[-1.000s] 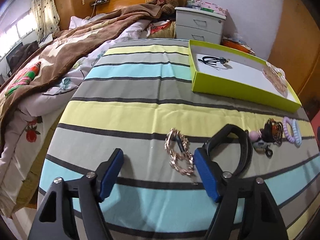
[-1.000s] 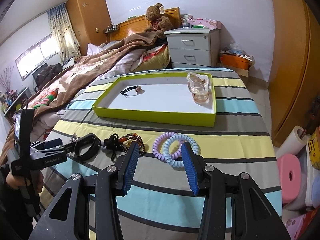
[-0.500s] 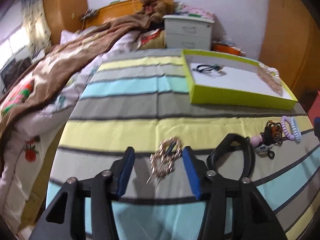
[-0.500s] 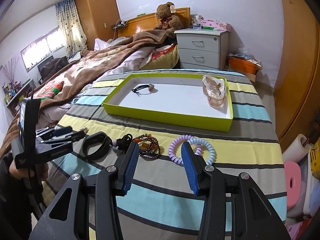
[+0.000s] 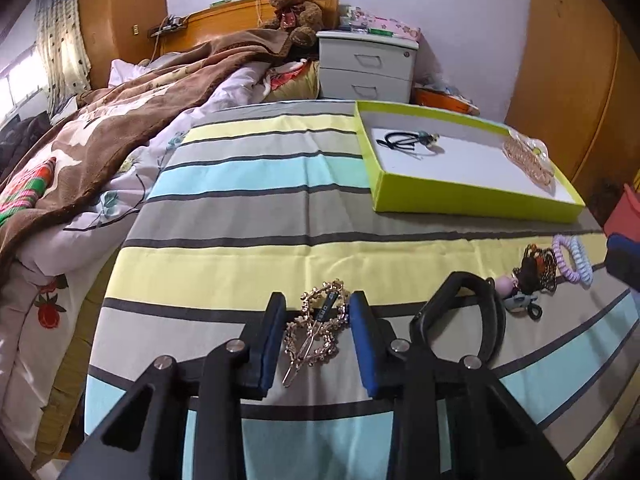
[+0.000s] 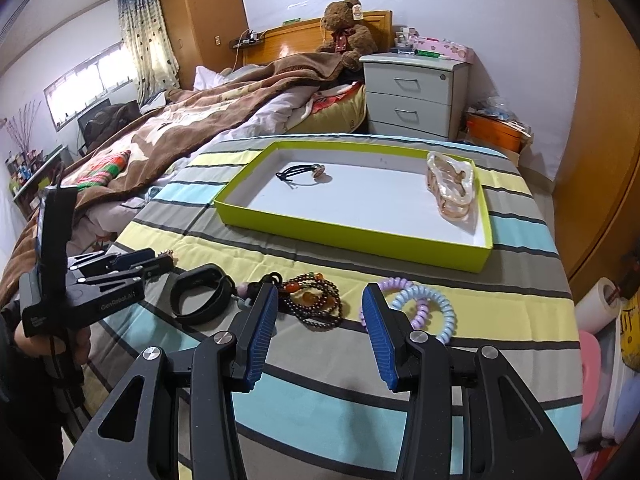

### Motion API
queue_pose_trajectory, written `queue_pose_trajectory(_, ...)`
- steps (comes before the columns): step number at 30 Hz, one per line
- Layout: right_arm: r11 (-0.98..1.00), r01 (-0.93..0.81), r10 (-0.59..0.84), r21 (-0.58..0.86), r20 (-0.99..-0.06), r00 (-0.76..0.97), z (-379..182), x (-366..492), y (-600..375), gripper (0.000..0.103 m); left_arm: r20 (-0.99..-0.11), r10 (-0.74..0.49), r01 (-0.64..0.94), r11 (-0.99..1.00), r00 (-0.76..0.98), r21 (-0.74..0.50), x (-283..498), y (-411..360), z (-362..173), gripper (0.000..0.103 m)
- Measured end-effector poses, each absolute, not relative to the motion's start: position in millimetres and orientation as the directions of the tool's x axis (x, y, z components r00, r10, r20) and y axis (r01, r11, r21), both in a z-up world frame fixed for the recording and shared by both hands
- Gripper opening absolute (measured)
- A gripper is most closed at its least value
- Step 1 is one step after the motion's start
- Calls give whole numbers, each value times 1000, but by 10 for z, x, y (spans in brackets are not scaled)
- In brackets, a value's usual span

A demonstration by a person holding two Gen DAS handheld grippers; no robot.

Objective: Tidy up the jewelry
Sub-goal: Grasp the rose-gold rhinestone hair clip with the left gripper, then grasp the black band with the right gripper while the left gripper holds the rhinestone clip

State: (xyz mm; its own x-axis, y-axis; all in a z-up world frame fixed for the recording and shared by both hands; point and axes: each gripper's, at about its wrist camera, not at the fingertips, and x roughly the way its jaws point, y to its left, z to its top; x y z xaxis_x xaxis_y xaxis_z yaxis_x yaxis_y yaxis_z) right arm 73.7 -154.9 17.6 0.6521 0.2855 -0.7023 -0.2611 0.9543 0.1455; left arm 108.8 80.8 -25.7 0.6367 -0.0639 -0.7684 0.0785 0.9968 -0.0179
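Note:
My left gripper (image 5: 318,308) is shut on a gold hair clip (image 5: 316,332) and holds it above the striped bedspread; it also shows in the right wrist view (image 6: 160,262). My right gripper (image 6: 320,300) is open and empty, hovering near the beaded bracelets (image 6: 316,304) and the purple and blue coil hair ties (image 6: 420,308). A black band (image 6: 200,294) lies left of the beads. The lime tray (image 6: 352,236) holds a black hair tie (image 6: 300,172) and a clear amber claw clip (image 6: 452,184).
A brown blanket (image 5: 132,120) is heaped on the bed's left side. A white nightstand (image 6: 412,96) and a teddy bear (image 6: 346,28) stand at the back. Pink stools and paper rolls (image 6: 600,320) sit right of the bed's edge.
My left gripper closed on the gold hair clip and lifted it off the bedspread. My right gripper drew back a little from the coil hair ties and stayed open.

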Motion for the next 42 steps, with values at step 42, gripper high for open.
queue_pose_trajectory(42,792,-609,363,44,-835,412,-314,954,-59,6,-736,-39,-29,996,676,-79,799,1424,-60,34)
